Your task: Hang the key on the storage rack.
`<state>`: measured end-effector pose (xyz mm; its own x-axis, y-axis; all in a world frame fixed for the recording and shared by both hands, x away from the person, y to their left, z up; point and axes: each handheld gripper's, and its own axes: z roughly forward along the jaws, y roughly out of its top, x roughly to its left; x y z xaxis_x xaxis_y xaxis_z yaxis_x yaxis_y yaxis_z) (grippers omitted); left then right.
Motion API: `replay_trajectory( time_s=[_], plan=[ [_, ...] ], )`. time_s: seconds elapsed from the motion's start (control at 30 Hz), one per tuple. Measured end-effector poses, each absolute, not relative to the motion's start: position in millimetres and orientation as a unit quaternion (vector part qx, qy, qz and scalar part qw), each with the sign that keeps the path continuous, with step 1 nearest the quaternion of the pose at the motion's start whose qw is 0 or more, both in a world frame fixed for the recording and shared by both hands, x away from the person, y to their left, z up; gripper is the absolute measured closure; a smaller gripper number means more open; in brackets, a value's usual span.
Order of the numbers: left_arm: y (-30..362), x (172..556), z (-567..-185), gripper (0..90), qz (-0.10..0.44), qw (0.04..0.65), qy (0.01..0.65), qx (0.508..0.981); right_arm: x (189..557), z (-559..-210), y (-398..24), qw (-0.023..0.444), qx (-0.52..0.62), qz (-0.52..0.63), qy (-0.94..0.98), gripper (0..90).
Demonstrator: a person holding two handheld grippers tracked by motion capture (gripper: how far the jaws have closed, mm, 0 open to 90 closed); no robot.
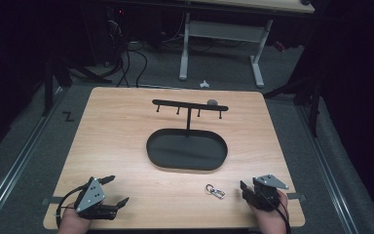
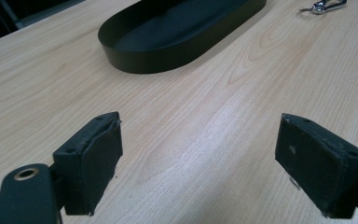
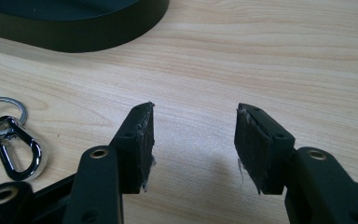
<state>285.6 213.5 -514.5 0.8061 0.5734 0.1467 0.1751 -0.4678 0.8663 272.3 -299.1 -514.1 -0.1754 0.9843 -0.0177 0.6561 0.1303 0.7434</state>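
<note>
While both tools sit parked at the near edge of the bench [image 1: 126, 126], nothing is gripped, so this reads as the start: pick not begun.

Left tool [image 1: 111, 191]: jaws spread wide, empty, pads [image 2: 98, 154] over bare wood in the left gripper view. Right tool [image 1: 247, 189]: jaws parted too, a narrower gap, empty, pads [image 3: 140, 140] just above the bench.

The work piece looks like the keyring clip [image 1: 215, 191], a silver snap hook on a split ring. It lies flat on the bench, just to the left of the right tool and near the front rim of the black oval tray [image 1: 187, 150]. In the right gripper view it sits beside the left jaw, outside the gap, not touching.

Behind the tray stands the black hook rack [image 1: 190, 105], a T-bar with small pegs hanging down. Likely target for the clip, though the tray is also possible.

Next move, my read: right tool shifts sideways toward the clip, centres the jaws across the snap-hook body, drops to the bench surface, closes. The clip is thin, flat and slick metal, so it needs a low approach and pads square to it, else it skates away. Gripping the ring would let the hook swing.

Left tool is well apart from the clip and has no obvious role yet.
</note>
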Motion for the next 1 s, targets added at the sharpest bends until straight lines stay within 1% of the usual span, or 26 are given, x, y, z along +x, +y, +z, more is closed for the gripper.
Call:
replay_trajectory(
  time_s=[0.83, 1.0],
  plan=[
    [207.9, 288.8, -514.4, 15.3, 0.214, 0.466, 0.221, 0.83, 270.3, -516.6, -299.0, 0.264, 0.582, 0.306, 0.706, 45.9],
    [208.5, 289.7, -513.8, 15.3, 0.213, 0.468, 0.226, 0.827, 271.9, -517.3, -296.6, 0.262, 0.575, 0.3, 0.715, 42.5]
  ],
)
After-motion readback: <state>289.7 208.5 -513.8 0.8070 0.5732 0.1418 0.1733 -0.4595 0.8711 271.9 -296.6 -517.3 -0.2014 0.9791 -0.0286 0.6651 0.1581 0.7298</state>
